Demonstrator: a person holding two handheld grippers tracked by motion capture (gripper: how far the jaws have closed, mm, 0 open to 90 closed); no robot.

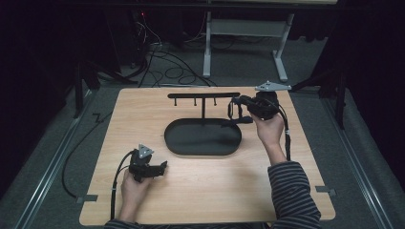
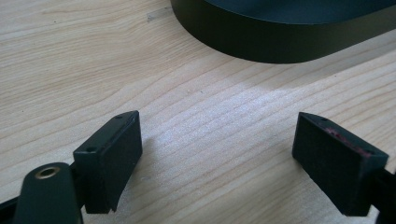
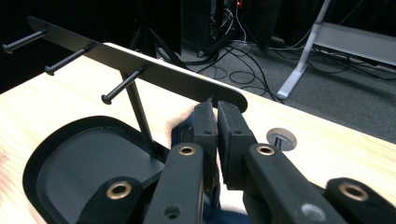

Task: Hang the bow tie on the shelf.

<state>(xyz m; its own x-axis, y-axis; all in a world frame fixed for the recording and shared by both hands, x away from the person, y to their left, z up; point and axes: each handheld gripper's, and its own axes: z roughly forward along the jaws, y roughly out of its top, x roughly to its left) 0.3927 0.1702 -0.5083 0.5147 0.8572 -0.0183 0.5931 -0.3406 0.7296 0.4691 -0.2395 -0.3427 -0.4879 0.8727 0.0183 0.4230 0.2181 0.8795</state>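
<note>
A black rack (image 1: 203, 95) with several pegs along its top bar (image 3: 154, 70) stands on a post in a black oval tray (image 1: 172, 143). My right gripper (image 1: 232, 112) is at the bar's right end. Its jaws (image 3: 217, 123) are nearly together just below the bar tip. A dark blue thing (image 3: 180, 133) shows beneath and between them; what it is I cannot tell. Near the front left of the table my left gripper (image 1: 165, 167) rests low, open (image 2: 217, 158), with bare wood between its pads. The tray wall (image 2: 261, 42) lies just beyond it.
The tray basin (image 3: 37, 168) looks bare. A small silver disc (image 3: 281, 139) is set in the tabletop right of the rack. Behind the table's far edge lie floor cables (image 1: 172, 71) and a white desk frame (image 1: 207, 47).
</note>
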